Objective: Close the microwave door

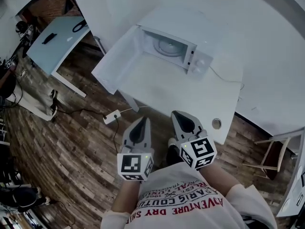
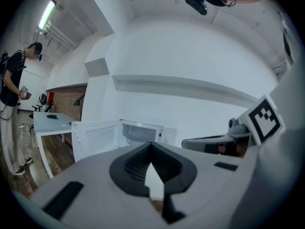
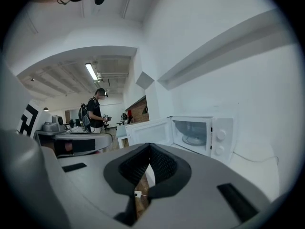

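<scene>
Left hand-held gripper (image 1: pixel 141 123) and right hand-held gripper (image 1: pixel 182 117) both clenched on nothing, side by side at the near edge of the desk (image 1: pixel 190 99). Microwave (image 1: pixel 177 49) well ahead at the far side, cavity facing them — door (image 1: pixel 118 61) swung wide open leftward, long axis level. Only the gripper views show a person (image 3: pixel 95 111) standing beyond.

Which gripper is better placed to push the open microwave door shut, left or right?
Left, probably. The microwave door hangs open to the left of the microwave, and the left gripper sits on that side, nearer the door's free edge. The right gripper is farther from it. Both are shut and empty.
</scene>
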A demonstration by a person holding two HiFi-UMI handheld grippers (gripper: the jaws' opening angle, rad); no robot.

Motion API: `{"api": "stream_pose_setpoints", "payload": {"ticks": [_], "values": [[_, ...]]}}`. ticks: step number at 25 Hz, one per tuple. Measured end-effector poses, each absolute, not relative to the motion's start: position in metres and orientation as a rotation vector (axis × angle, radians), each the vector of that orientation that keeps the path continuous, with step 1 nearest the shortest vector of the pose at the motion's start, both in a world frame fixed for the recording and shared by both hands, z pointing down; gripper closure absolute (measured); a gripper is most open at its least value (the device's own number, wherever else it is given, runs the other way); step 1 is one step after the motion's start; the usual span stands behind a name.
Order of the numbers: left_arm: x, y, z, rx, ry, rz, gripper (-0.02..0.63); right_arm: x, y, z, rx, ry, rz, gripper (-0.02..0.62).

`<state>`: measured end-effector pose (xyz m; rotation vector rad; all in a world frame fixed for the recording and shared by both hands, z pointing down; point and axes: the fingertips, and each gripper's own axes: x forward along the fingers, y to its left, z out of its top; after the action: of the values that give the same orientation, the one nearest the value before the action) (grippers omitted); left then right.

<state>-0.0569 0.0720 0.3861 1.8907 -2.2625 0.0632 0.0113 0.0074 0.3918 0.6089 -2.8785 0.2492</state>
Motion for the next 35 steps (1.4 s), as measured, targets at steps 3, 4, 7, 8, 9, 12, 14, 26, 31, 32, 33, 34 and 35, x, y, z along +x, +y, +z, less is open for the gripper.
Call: {"api": "stream_pose_setpoints", "payload": {"ticks": [3, 4, 7, 8, 9, 12, 14, 26, 31, 32, 33, 34, 35], "values": [[-0.069, 0.026, 0.381, 1.882, -2.277, 0.068, 0.612, -0.005, -0.035, 0.386, 0.575, -2.892, 0.246, 0.584], [-0.072, 0.011, 0.379, 1.880, -2.281, 0.070, 0.612, -0.009, -0.049, 0.385, 0.563, -2.893, 0.247, 0.584], [-0.079, -0.030, 0.376, 1.880, -2.289, 0.083, 0.612, -0.017, -0.089, 0.384, 0.546, -2.891, 0.255, 0.584], [-0.081, -0.043, 0.376, 1.880, -2.289, 0.090, 0.612, -0.019, -0.101, 0.383, 0.548, -2.890, 0.258, 0.583], [-0.082, -0.054, 0.377, 1.882, -2.286, 0.099, 0.612, -0.020, -0.113, 0.383, 0.554, -2.889, 0.261, 0.583], [-0.088, -0.081, 0.383, 1.883, -2.267, 0.135, 0.612, -0.022, -0.148, 0.384, 0.593, -2.884, 0.274, 0.584], [-0.092, -0.095, 0.389, 1.878, -2.253, 0.149, 0.612, -0.021, -0.168, 0.387, 0.625, -2.872, 0.293, 0.583], [-0.126, -0.156, 0.400, 1.952, -2.124, 0.171, 0.612, -0.016, -0.265, 0.385, 0.997, -2.735, 0.182, 0.584], [-0.155, -0.160, 0.397, 1.941, -2.145, 0.166, 0.612, -0.019, -0.300, 0.382, 1.141, -2.654, 0.136, 0.584], [-0.162, -0.158, 0.398, 1.931, -2.152, 0.169, 0.612, -0.020, -0.304, 0.382, 1.158, -2.644, 0.133, 0.584], [-0.169, -0.155, 0.399, 1.915, -2.165, 0.172, 0.612, -0.021, -0.308, 0.383, 1.175, -2.633, 0.126, 0.584], [-0.178, -0.152, 0.400, 1.893, -2.182, 0.172, 0.612, -0.021, -0.312, 0.384, 1.190, -2.620, 0.119, 0.584], [-0.186, -0.149, 0.400, 1.869, -2.200, 0.167, 0.612, -0.022, -0.315, 0.385, 1.206, -2.606, 0.113, 0.584]]}}
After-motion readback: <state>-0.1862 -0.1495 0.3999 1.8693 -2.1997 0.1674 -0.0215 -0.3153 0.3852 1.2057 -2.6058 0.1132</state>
